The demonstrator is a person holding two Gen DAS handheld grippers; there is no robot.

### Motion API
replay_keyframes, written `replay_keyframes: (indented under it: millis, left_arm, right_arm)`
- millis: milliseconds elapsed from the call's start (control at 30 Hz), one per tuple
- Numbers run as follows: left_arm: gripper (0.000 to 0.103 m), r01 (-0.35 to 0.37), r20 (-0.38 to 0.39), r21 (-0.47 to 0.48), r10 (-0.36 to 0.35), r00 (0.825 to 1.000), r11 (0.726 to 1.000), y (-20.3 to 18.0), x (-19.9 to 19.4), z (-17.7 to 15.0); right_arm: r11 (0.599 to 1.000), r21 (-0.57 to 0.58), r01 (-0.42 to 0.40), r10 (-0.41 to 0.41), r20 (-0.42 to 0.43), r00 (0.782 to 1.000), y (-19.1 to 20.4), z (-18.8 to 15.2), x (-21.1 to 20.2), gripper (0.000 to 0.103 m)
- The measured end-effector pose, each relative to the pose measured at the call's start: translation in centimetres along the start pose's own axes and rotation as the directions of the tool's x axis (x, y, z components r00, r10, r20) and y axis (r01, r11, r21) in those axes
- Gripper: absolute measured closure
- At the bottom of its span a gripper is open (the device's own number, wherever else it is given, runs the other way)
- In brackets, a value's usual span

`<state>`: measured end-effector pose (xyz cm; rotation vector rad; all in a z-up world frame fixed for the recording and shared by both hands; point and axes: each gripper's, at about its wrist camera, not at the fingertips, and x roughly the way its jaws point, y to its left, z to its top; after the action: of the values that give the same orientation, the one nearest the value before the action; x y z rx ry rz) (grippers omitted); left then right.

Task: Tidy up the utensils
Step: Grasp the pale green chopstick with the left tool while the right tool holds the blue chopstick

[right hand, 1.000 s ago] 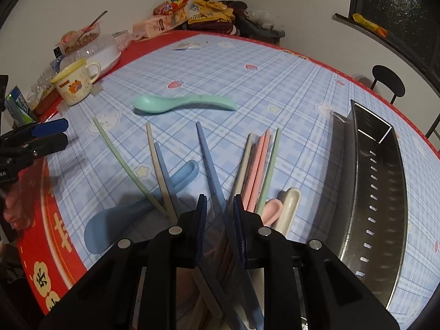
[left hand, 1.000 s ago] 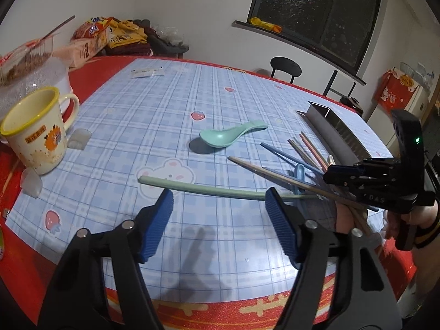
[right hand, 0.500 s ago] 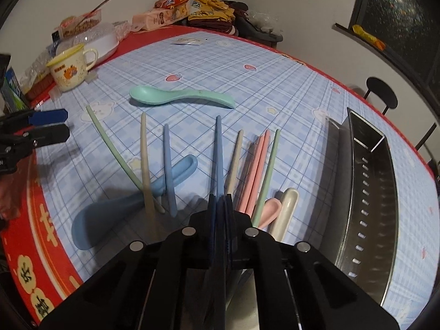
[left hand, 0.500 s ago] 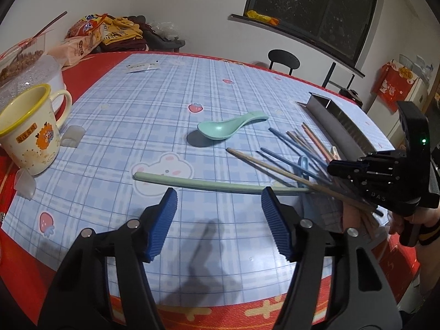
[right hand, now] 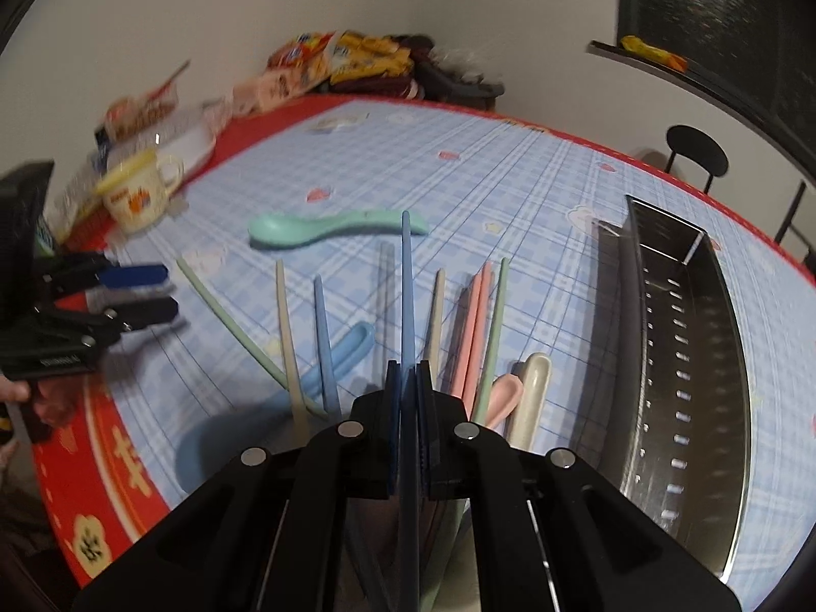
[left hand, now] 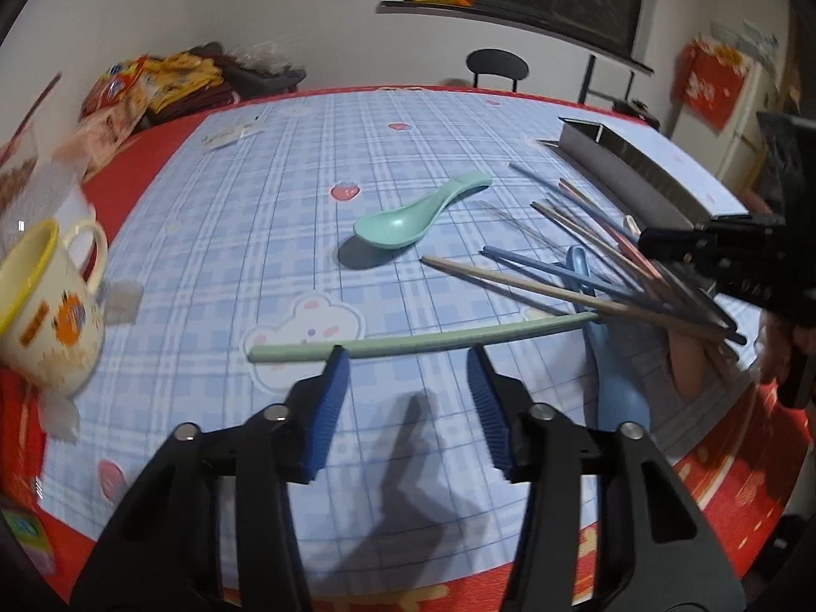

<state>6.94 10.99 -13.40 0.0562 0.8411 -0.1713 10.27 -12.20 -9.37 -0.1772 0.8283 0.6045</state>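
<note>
Right gripper [right hand: 408, 387] is clamped on a blue chopstick [right hand: 406, 280], lifted over the fanned chopsticks near the table edge; swinging it could scatter them. Left gripper [left hand: 408, 357] is closing, nothing between its pads yet, on the green chopstick [left hand: 418, 341]; it may roll. Farther right waits the metal tray [right hand: 714, 357].

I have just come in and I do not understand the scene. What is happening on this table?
A person is sorting utensils with two handheld grippers. The right gripper is shut on a blue chopstick, raised off the table. The left gripper is closing around a green chopstick lying on the cloth, not yet pinching it. The metal tray looks empty.
</note>
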Motion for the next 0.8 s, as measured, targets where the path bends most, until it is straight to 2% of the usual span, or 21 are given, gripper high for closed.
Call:
replay_keyframes:
  millis: [233, 367, 500, 633, 800]
  left_arm:
    - [0.059, -0.006, -0.017, 0.154, 0.009, 1.0, 0.988, -0.1, 0.9, 0.8]
    - [0.059, -0.013, -0.026, 0.301, 0.022, 0.999, 0.954, -1.2, 1.6, 0.8]
    - [0.058, -0.011, -0.053, 0.432, 0.038, 0.998, 0.902, -2.5, 2.8, 0.6]
    - [0.058, 0.006, -0.067, 0.481, 0.03, 0.997, 0.877, -2.6, 3.3, 0.9]
    - [0.059, 0.07, -0.107, 0.476, -0.021, 0.994, 0.876, -2.2, 3.8, 1.6]
  right_arm:
    - [0.988, 0.145, -0.053, 0.036, 0.118, 0.992, -1.4, -1.5, -2.8, 0.097]
    - [0.985, 0.164, -0.048, 0.024, 0.147, 0.989, -1.6, -2.6, -3.9, 0.097]
    - [0.982, 0.183, -0.051, 0.024, 0.151, 0.988, -1.7, -3.3, -4.1, 0.097]
    - [0.98, 0.192, -0.056, 0.027, 0.149, 0.989, -1.7, -3.6, -4.1, 0.097]
    - [0.978, 0.2, -0.059, 0.029, 0.15, 0.988, -1.9, -3.8, -4.1, 0.097]
